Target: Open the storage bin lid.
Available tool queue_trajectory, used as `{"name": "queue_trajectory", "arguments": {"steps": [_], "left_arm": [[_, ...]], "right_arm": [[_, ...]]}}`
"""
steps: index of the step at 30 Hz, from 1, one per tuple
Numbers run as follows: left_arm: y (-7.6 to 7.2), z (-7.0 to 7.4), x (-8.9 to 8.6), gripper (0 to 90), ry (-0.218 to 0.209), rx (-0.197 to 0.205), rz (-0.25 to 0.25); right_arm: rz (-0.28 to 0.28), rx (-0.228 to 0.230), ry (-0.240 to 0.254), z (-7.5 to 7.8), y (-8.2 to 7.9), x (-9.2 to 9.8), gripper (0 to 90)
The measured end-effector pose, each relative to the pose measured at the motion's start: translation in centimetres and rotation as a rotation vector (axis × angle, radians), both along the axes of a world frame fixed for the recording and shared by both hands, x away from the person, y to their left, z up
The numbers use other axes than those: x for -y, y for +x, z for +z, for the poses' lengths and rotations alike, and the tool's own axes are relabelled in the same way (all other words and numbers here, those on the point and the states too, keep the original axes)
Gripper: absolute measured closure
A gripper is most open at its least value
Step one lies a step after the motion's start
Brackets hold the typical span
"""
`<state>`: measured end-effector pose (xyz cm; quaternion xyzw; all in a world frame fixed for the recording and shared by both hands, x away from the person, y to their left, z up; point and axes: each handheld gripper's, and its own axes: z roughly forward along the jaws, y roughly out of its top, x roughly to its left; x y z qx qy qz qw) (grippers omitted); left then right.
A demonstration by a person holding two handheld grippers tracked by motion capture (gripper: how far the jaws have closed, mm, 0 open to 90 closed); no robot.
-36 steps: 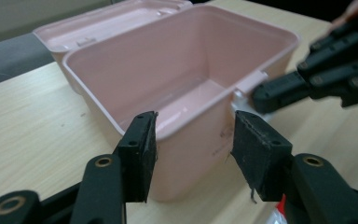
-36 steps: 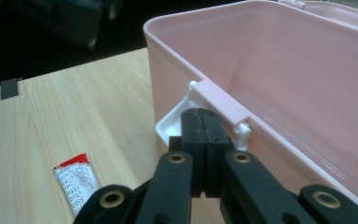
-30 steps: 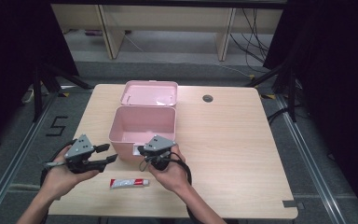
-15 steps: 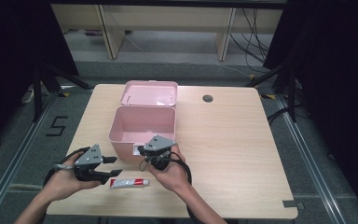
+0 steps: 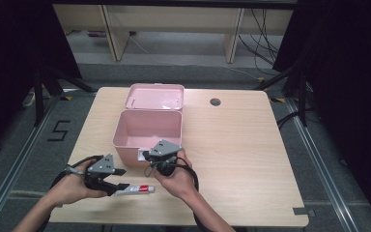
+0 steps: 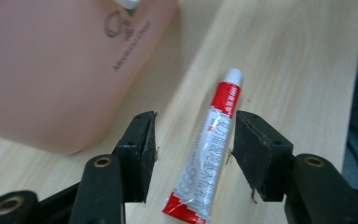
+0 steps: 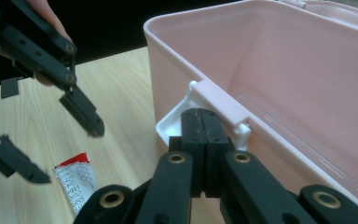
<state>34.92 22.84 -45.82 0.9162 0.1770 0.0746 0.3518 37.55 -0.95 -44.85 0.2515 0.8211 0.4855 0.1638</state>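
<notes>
Wooden table [image 5: 251, 159], and the glue tube [image 6: 208, 154] lies between the left gripper [image 6: 193, 154]'s spread jaws, long axis running 7 to 1 o'clock. Right gripper [image 7: 200, 140], farther off, is pinched together at the pink box [image 7: 279, 70]'s latch [image 7: 179, 123], so the left one's the grabber I'd say

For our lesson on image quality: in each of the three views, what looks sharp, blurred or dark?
High view: table evenly lit, surroundings dark. Left gripper view: tube sharp, pink box soft. Right gripper view: box rim clear, left gripper slightly blurred, background black.

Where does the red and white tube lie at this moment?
In the high view the tube lies on the table's near edge, before the pink box, between the left gripper's open fingers.
</notes>
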Motion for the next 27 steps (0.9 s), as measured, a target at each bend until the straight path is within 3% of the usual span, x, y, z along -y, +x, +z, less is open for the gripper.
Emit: {"name": "queue_trajectory", "arguments": {"steps": [3, 12, 13, 21, 23, 24, 27], "left_arm": [[0.2, -0.4, 0.3, 48.3, 0.045, -0.018, -0.044], [1.0, -1.4, 1.3, 48.9, 0.103, -0.105, -0.117], [1.1, -1.5, 1.4, 49.1, 0.127, -0.092, -0.124], [1.5, -1.6, 2.4, 51.1, 0.164, -0.122, -0.162], [1.6, -1.6, 2.6, 51.6, 0.197, -0.119, -0.169], [1.7, -1.7, 2.6, 51.8, 0.187, -0.121, -0.179], [1.9, -1.8, 2.8, 52.4, 0.224, -0.123, -0.198]], "right_arm": [[0.000, 0.001, -0.001, 0.0, 0.0, 0.0, 90.0], [0.001, -0.001, -0.001, 0.0, 0.0, 0.0, 90.0], [0.001, -0.001, 0.000, 0.0, 0.0, 0.0, 90.0], [0.004, 0.009, 0.001, 0.0, 0.1, 0.0, 90.0], [0.008, 0.003, -0.002, 0.0, 0.1, 0.0, 90.0], [0.008, 0.003, -0.002, 0.0, 0.1, 0.0, 90.0], [0.008, 0.014, 0.002, 0.0, 0.2, 0.0, 90.0]]}}
